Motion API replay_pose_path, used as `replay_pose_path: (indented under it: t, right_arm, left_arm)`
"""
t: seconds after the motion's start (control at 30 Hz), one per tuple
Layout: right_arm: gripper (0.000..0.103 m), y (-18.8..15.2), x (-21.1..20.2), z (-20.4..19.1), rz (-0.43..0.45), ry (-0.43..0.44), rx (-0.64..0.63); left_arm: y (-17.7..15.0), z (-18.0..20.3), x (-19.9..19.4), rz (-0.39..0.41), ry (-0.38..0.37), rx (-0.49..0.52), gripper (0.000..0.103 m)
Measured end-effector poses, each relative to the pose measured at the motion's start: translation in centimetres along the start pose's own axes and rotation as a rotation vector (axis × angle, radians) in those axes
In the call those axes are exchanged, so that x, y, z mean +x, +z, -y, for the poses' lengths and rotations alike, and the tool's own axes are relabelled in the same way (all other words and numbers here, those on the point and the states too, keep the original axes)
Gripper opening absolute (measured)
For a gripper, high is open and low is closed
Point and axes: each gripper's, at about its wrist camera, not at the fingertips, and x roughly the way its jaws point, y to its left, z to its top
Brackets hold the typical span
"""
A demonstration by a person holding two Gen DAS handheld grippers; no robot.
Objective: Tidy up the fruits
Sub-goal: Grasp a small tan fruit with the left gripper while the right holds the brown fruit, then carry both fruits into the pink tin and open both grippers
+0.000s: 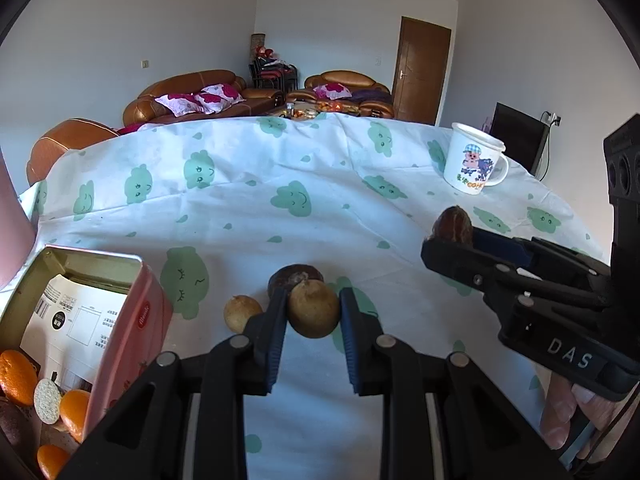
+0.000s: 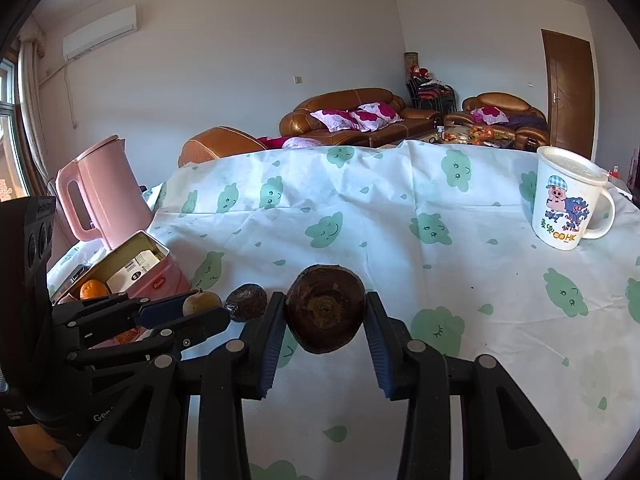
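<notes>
My left gripper (image 1: 313,304) is shut on a round tan fruit (image 1: 314,311), held just above the tablecloth. Behind it lies a dark brown fruit (image 1: 294,276), and a second tan fruit (image 1: 241,313) lies to its left. My right gripper (image 2: 325,316) is shut on a dark brown fruit (image 2: 325,314); it also shows in the left wrist view (image 1: 452,226). A pink tin (image 1: 128,332) at the left holds oranges (image 1: 16,376) and a paper leaflet. The left gripper shows in the right wrist view (image 2: 200,312) with its tan fruit (image 2: 201,303).
A white cartoon mug (image 2: 568,200) stands at the far right of the table. A pink kettle (image 2: 100,196) stands behind the tin (image 2: 160,276). A white cloth with green prints (image 2: 360,216) covers the table. Sofas lie beyond the far edge.
</notes>
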Motion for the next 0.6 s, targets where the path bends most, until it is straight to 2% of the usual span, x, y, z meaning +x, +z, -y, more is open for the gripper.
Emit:
replay_pose_path:
  t: [0.6]
  right_arm:
    - [0.041, -0.2, -1.6, -0.4, 0.085, 0.017, -0.027]
  left_arm:
    - [-0.3, 0.3, -2.1, 0.119, 0.057, 0.016, 0.027]
